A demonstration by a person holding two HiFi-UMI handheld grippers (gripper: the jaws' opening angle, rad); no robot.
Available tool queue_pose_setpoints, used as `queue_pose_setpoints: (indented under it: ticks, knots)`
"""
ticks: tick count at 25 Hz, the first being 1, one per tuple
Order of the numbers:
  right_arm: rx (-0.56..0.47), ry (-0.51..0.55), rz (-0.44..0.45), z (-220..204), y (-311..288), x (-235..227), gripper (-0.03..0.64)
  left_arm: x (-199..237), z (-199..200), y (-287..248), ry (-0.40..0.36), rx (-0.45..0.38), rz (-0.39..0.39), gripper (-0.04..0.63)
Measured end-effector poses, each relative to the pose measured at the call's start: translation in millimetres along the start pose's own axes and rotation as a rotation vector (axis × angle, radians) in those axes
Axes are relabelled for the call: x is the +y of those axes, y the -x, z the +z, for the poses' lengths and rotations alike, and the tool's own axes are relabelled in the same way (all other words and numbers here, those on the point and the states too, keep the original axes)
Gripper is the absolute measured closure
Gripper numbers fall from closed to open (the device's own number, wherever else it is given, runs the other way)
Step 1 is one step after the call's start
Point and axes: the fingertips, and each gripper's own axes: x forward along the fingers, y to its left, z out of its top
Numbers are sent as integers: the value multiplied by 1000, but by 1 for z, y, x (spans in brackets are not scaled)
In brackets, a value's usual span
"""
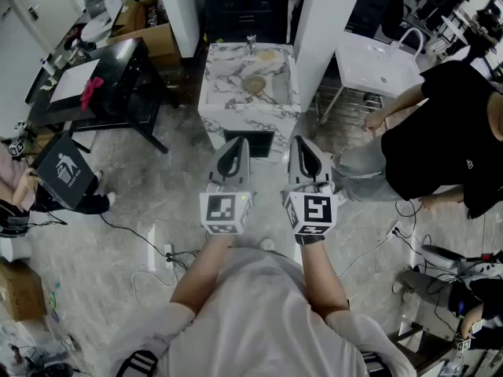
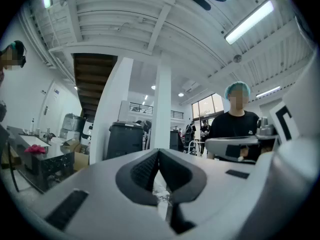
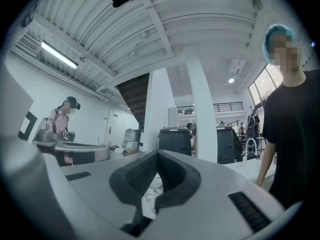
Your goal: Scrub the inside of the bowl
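A marble-patterned sink counter (image 1: 248, 104) stands ahead of me. In its basin lies a round tan bowl (image 1: 255, 84), and a second tan object (image 1: 268, 54) sits by the faucet (image 1: 251, 44). My left gripper (image 1: 238, 144) and right gripper (image 1: 302, 144) are held level side by side, short of the counter and pointing toward it. Both are shut with nothing between the jaws. In the left gripper view the left gripper (image 2: 159, 152) has its dark pads meeting at the tip. The right gripper (image 3: 158, 153) looks the same in the right gripper view. A sliver of marble shows below each.
A person in black (image 1: 440, 132) stands at the right beside a white sink (image 1: 377, 65) and a wire rack (image 1: 346, 100). A black table (image 1: 118, 69) with a pink object (image 1: 92, 90) and a black bin (image 1: 67, 170) are at the left. Cables (image 1: 149, 250) cross the floor.
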Motion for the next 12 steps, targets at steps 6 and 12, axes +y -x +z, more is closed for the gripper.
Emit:
queue_pose_setpoints:
  ticks: [6,12]
  knots:
    - [-11,-12,25,-5,16,-15,617,-33,-6,1,1,10,1,583]
    - [-3,-86,8,-23,17,-39,617,-62,-17,6,-85,42,-23,583]
